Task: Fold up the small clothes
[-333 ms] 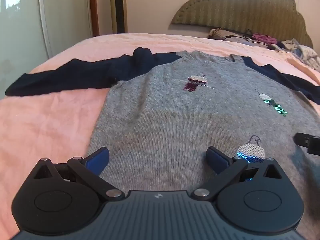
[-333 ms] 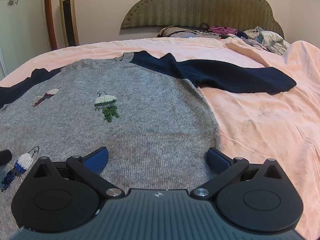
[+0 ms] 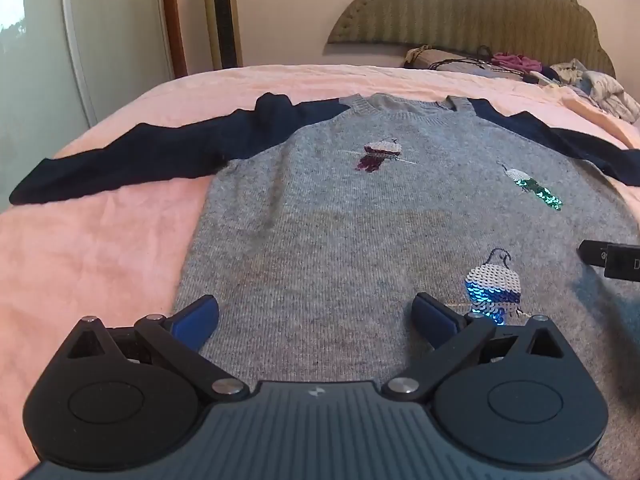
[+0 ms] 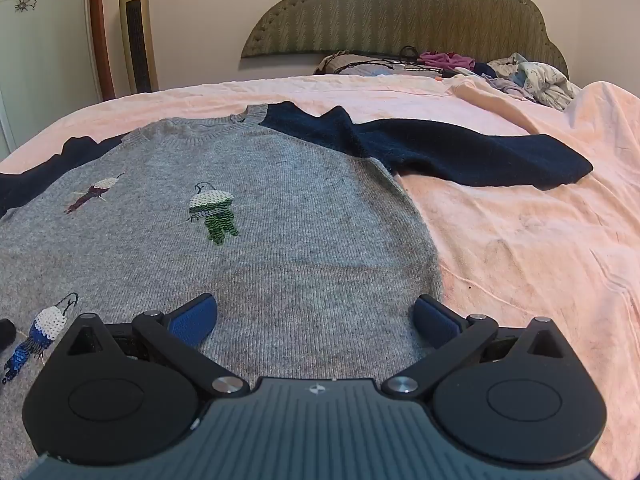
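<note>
A small knitted sweater is shown laid flat, front up, on a bed covered with a pink sheet. The body is grey, with three sequinned bird figures; the two navy sleeves are spread outward toward 9 and 3 o'clock, and the collar lies toward 12 o'clock, nearest the headboard.

The left gripper is seen with its fingers spread wide and nothing between them; grey knit fills the gap, and the left side seam lies just beside the finger at 9 o'clock. The right gripper is likewise wide and empty, with the right side seam running down to the finger at 3 o'clock. Whether any finger touches the fabric cannot be told. Both grippers are placed over the lower part of the body, near the hem, which is hidden beneath them.

The sweater is judged to be light, soft and limp: it is expected to drape and sag when lifted, and to drag slightly on the sheet rather than slide. The sequinned patches are judged to be stiffer and liable to snag, so they are better avoided. Hold is best taken at the hem corners or side seams, where both layers can be pinched together, or at the cuffs if the sleeves are folded inward first.

A pile of other clothes is visible at 1 o'clock, well apart from the sweater.
</note>
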A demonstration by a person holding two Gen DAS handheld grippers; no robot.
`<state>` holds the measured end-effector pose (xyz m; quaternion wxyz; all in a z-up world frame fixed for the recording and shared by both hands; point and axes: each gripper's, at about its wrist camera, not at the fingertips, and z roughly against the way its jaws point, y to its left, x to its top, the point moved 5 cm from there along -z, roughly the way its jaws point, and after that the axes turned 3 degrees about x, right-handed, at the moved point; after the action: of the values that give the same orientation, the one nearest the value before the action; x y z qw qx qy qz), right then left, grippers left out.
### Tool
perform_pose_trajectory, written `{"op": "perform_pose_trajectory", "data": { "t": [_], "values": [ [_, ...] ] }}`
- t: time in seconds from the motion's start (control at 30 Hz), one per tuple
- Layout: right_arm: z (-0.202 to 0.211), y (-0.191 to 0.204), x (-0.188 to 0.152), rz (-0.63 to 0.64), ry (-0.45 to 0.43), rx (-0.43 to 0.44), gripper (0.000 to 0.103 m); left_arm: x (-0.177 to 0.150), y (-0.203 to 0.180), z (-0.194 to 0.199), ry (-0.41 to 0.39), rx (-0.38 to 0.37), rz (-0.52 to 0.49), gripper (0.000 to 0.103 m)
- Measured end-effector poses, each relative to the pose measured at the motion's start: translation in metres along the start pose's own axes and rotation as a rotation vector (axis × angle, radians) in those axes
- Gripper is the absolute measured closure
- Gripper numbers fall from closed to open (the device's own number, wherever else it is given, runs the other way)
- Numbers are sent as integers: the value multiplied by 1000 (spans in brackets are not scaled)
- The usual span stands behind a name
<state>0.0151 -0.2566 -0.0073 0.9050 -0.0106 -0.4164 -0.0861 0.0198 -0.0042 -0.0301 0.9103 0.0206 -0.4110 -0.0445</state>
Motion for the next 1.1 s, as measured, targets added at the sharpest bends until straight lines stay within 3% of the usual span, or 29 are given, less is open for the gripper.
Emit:
{"op": "perform_pose_trajectory", "data": {
  "t": [1.1],
  "values": [
    [0,0,0,3,1,-2,0,2,6,-5,10,-21,5,0]
  ]
}}
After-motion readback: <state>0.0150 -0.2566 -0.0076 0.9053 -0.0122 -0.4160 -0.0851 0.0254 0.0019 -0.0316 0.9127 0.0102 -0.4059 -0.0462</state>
